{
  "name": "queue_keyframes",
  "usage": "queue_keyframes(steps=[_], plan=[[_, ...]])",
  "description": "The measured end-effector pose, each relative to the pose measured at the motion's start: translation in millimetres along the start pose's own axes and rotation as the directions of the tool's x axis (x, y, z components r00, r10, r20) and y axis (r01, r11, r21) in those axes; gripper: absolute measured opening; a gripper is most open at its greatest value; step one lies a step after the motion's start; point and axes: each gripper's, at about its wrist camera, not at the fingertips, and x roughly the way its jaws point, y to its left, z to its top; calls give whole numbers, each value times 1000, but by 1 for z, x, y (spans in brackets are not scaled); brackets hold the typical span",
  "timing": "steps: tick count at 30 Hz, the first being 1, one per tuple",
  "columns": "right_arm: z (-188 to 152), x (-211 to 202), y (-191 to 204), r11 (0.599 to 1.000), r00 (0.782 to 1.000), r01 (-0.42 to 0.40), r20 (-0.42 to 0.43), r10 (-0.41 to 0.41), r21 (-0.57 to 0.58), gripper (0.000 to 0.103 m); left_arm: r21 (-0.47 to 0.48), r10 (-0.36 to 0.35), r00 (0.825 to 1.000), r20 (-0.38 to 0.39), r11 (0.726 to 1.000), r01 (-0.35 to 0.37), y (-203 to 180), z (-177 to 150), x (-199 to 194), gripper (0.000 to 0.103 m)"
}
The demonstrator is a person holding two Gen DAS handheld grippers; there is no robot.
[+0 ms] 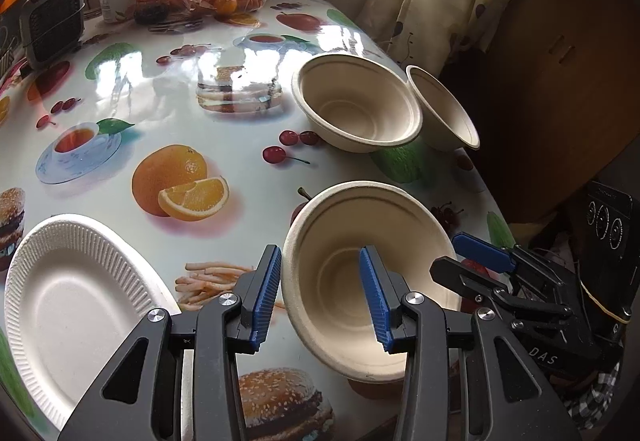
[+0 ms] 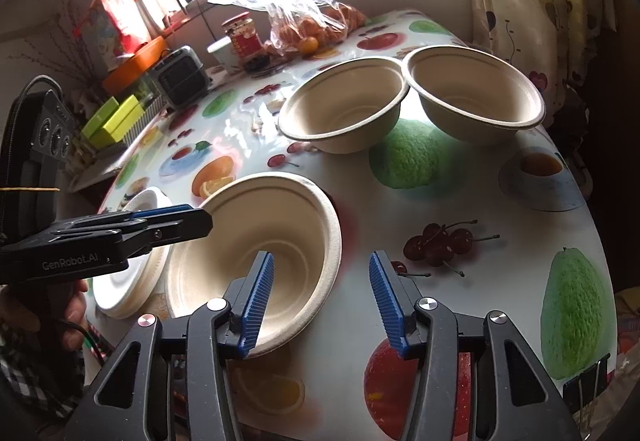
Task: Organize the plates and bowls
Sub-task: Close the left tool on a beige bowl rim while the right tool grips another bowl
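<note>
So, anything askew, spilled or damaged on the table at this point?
One thing: the nearest paper bowl is tipped on its side instead of sitting flat, with both open tools straddling its rim, left tool and right tool. The two far bowls stand upright, rims touching. Nothing looks spilled or damaged.

matte black left gripper point(image 1: 323, 299) with ribbed blue pads point(image 1: 265, 297), silver screws, right gripper point(image 2: 322, 303) same build – white "GenRobot.AI" lettering, bare hand point(image 2: 72, 315)

We log the white plate point(image 1: 76, 305) cut by the frame edge; jar point(image 2: 245, 37) label unreadable, perhaps blurred.
</note>
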Motion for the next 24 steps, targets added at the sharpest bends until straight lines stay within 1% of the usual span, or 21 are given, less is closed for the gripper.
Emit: queue_keyframes(steps=[1,5,8,14,20,24], plan=[[0,0,0,1000,1000,-5,0,5,1,40,2,-4,1000,-3,1000,4,-1,0,1,42],[1,0,-6,999,999,-31,10,30,23,32,12,-15,1000,-10,1000,15,-6,1,4,42],[2,-2,-11,999,1000,-22,14,21,33,28,19,-16,1000,-20,1000,17,-10,2,7,42],[4,-8,-22,999,1000,-1,20,0,53,28,44,-32,999,-39,998,34,-20,4,14,42],[5,-10,-31,998,1000,6,20,-8,67,29,60,-13,999,-33,998,15,-24,9,13,42],[11,-16,-40,997,999,27,38,-30,77,35,61,-4,1000,-14,998,5,-21,17,8,42]])
